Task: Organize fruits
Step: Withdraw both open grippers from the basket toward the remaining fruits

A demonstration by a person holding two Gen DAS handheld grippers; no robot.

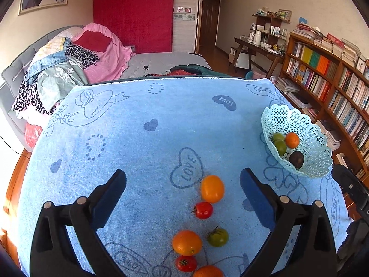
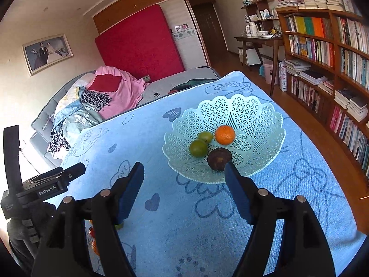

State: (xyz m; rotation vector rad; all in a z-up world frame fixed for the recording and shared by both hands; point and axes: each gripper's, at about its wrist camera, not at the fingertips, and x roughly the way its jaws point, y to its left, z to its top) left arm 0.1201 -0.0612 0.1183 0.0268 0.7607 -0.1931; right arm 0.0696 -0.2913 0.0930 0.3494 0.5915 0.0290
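Both left gripper (image 1: 183, 180) and right gripper (image 2: 183, 173) gape empty; smooth oval orange tomato (image 1: 212, 188) likely light, soft, slippery, so pinch gently across its middle.

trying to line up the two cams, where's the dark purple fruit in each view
Left wrist view: the dark purple fruit sits at the near side of the basket, far right of the picture.
Right wrist view: the same fruit is near the centre, just beyond the right gripper fingertips.
Shared landmark: the orange in the basket.
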